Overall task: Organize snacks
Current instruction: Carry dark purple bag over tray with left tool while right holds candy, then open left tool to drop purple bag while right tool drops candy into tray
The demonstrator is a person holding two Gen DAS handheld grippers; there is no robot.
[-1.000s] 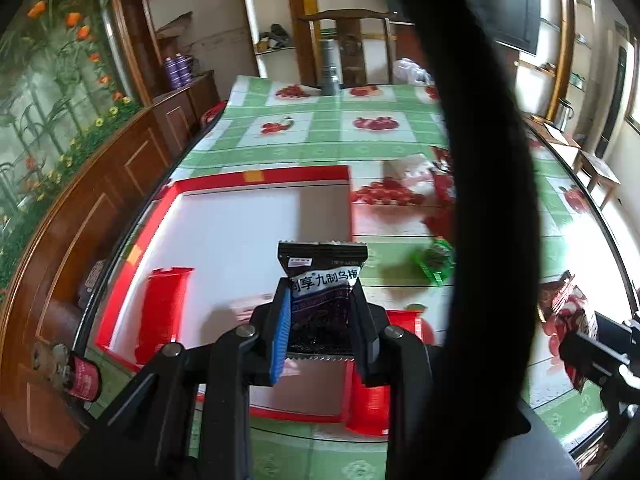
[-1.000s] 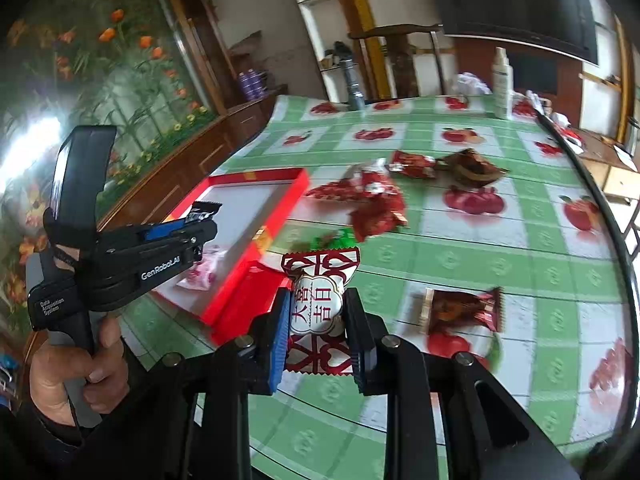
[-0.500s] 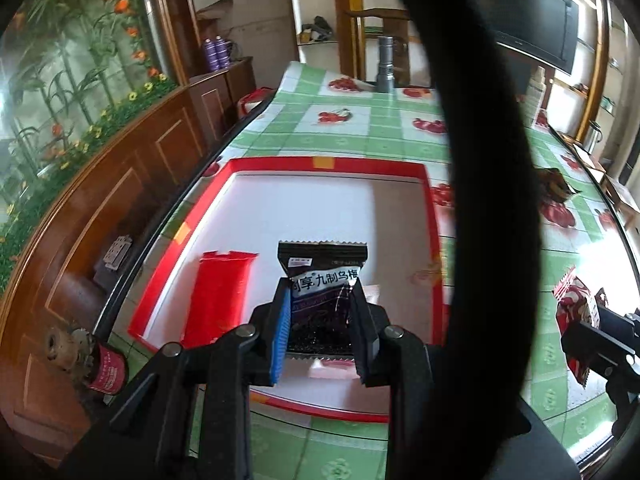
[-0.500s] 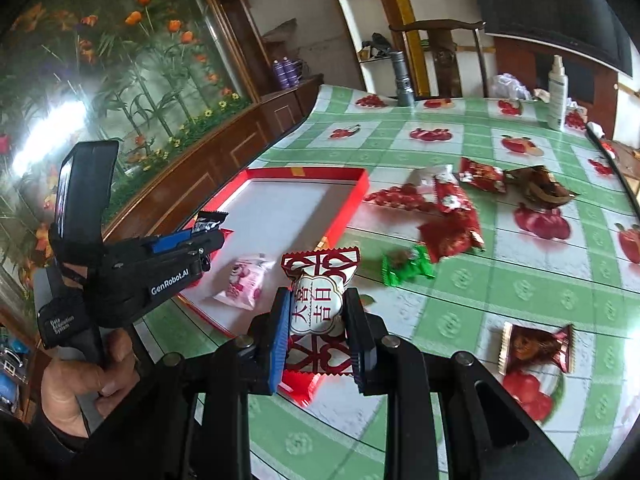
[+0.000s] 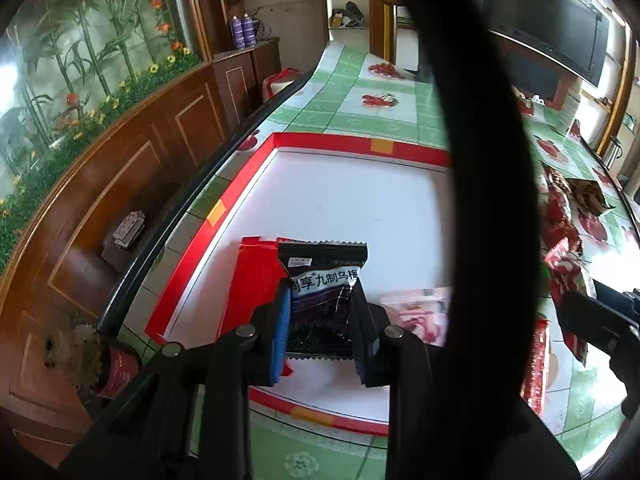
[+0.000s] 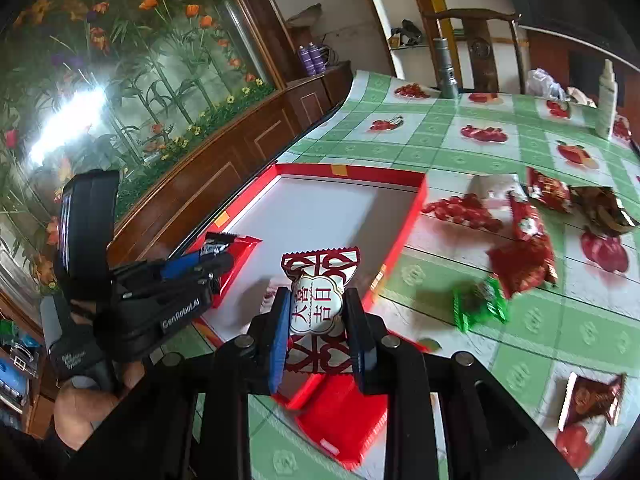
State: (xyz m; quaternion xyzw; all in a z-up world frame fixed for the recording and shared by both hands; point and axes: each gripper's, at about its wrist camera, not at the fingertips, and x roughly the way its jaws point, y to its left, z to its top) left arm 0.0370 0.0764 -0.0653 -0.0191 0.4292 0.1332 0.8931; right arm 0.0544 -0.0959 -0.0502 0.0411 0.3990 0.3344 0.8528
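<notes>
My left gripper (image 5: 322, 312) is shut on a black plum snack packet (image 5: 322, 280) and holds it over the near left part of the red-rimmed white tray (image 5: 360, 148). A red packet (image 5: 252, 280) and a pink packet (image 5: 420, 312) lie in the tray beside it. My right gripper (image 6: 316, 316) is shut on a red-and-white candy packet (image 6: 318, 304) above the tray's near edge (image 6: 400, 240). The left gripper (image 6: 192, 276) with its black packet (image 6: 216, 240) shows at the left of the right wrist view.
Loose snacks lie on the green checked tablecloth to the right of the tray: a green candy (image 6: 480, 304), red packets (image 6: 524, 256), brown packets (image 6: 592, 396). A red lid piece (image 6: 344, 420) lies under my right gripper. A spray bottle (image 6: 608, 96) and a metal flask (image 6: 446, 68) stand at the far side.
Both grippers have moved left over the tray with their packets still held. The red packet in the tray is now right beside the left gripper's black packet.
</notes>
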